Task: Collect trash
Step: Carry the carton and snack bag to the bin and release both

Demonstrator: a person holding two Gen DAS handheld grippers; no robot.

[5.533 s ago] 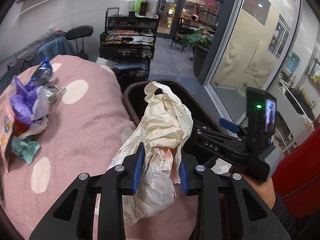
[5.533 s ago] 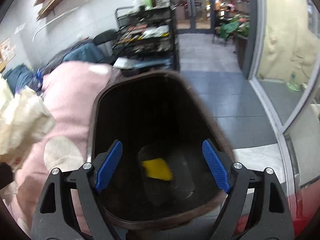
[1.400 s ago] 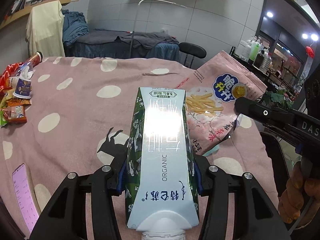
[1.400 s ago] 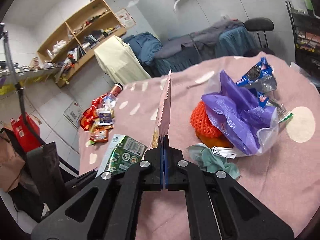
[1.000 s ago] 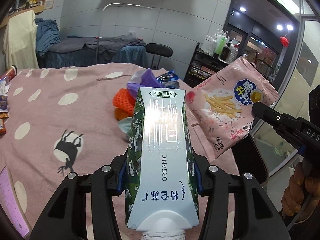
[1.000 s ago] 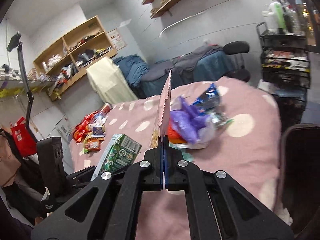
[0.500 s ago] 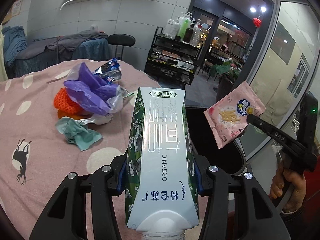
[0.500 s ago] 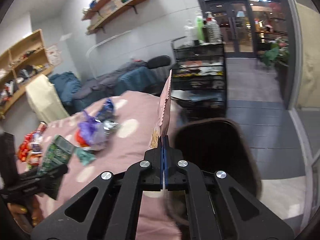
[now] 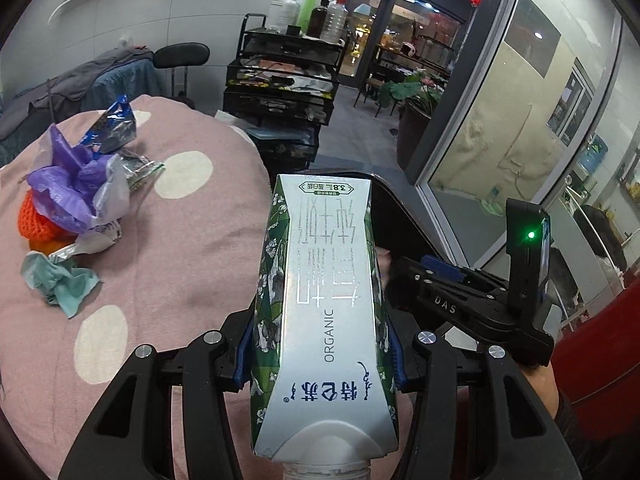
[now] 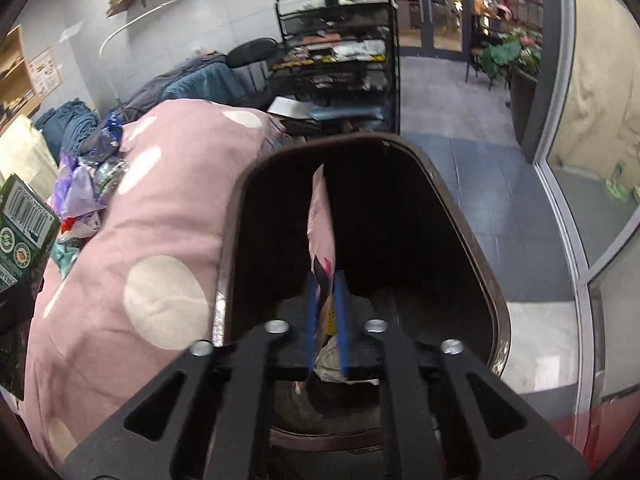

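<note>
Right wrist view is filled by the dark trash bin (image 10: pixel 460 216), set just beside the pink dotted table (image 10: pixel 132 240) so litter can be dropped straight in. Over its mouth the right gripper (image 10: pixel 325 320) is held; its fingers have just been opening, and the pink snack bag (image 10: pixel 320 220) hangs loose between them, apparently released into the bin. The milk carton (image 9: pixel 324 300) is clamped by the left gripper (image 9: pixel 320 360) near the bin, likely next. More wrappers (image 9: pixel 76 196) are left on the table.
</note>
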